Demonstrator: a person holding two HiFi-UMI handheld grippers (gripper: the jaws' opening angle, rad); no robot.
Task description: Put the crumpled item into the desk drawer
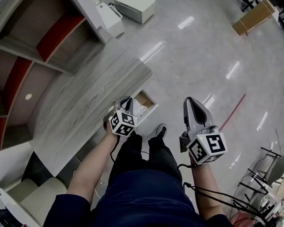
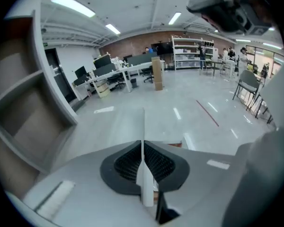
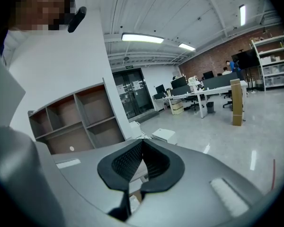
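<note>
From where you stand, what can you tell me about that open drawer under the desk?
The drawer stands pulled out from under the grey wood-grain desk top, near the person's shoe. It is a shallow box with a pale rim and a brownish inside. A white crumpled item lies in it. The left gripper hangs at its near corner, jaws shut on a thin white edge, probably the drawer's own wall, though I cannot be sure.

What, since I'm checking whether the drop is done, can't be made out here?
Head view: the left gripper covers part of the open drawer, so the white crumpled item shows only partly.
Left gripper view: the shut tongs fill the lower frame, hiding what lies beneath them.
</note>
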